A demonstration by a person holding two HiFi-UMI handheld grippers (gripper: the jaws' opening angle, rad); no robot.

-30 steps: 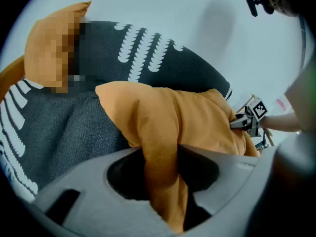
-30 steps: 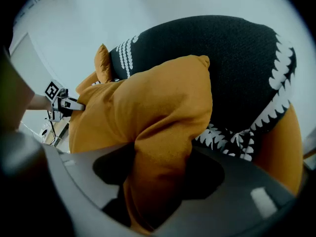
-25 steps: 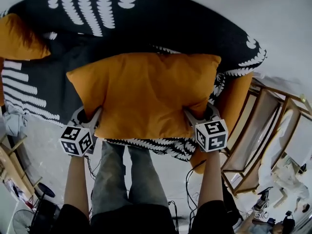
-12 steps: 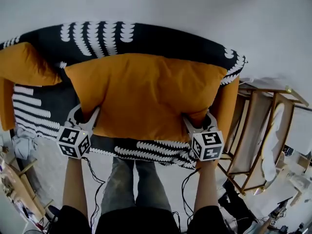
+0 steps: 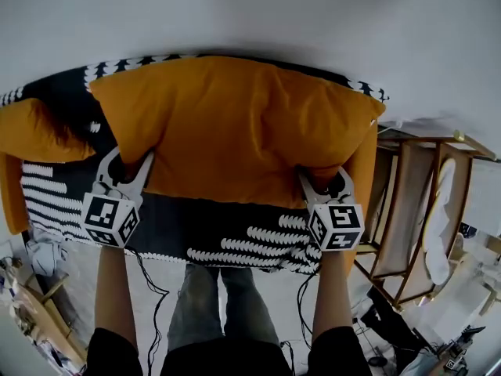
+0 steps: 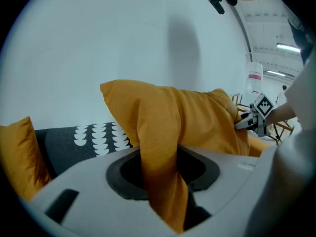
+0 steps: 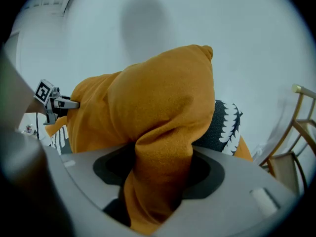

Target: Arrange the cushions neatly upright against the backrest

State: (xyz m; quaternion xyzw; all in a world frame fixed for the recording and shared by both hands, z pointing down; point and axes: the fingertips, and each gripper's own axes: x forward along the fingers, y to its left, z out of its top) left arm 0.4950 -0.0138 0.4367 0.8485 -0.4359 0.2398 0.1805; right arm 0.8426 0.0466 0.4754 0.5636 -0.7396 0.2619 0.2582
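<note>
**Orange cushion gripped at both lower corners**

The large orange cushion (image 5: 235, 128) fills the centre of the head view, held up over the black-and-white patterned sofa (image 5: 235, 245) and covering its backrest. The left gripper (image 5: 127, 164) is clenched on its lower-left corner and the right gripper (image 5: 323, 180) on its lower-right, with fabric bunched between each pair of jaws. A second orange cushion (image 5: 35, 128) sits on the sofa at the left edge. A wooden frame (image 5: 415, 210) stands at right.

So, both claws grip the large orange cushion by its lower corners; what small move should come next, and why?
Probably lower the large orange cushion slightly and press it back against the backrest. The left claw and right claw each pinch a lower corner, and it hangs above the seat, seemingly not resting yet.
</note>
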